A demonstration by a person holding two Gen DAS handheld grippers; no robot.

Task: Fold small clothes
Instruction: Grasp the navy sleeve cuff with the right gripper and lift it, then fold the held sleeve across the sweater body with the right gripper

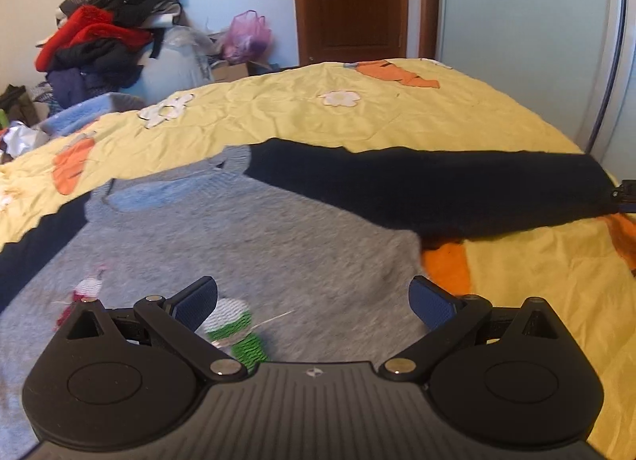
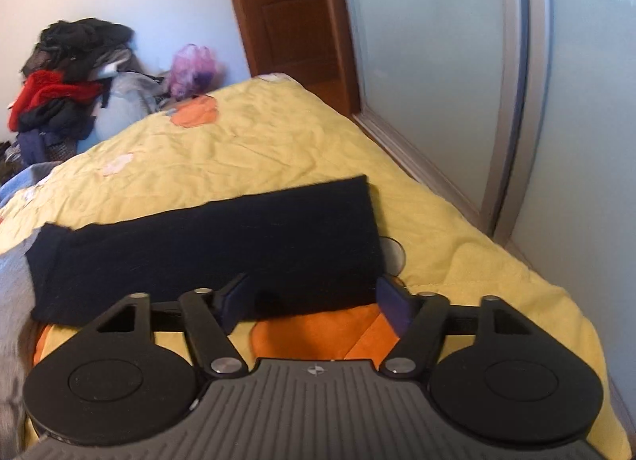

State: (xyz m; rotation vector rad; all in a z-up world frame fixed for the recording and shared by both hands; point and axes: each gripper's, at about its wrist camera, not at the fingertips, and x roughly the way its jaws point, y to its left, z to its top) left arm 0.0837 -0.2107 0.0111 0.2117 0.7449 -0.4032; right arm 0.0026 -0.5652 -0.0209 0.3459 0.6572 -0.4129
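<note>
Grey knitted sweater spread flat on the bed, with small green and red figures on the front and a dark navy sleeve stretched out straight. Left gripper wide open above the grey chest, holding nothing. Right gripper tilted down, partly open, near the sleeve's edge, nothing gripped. Further, crumpled yellow quilt with orange patches.

From my left camera the grey sweater is blurred, so I cannot read its small pictures, and its lower part is hidden behind the left claw. The right claw hides the near edge of the dark sleeve. The sweater's body is cut off at the left edge there.
</note>
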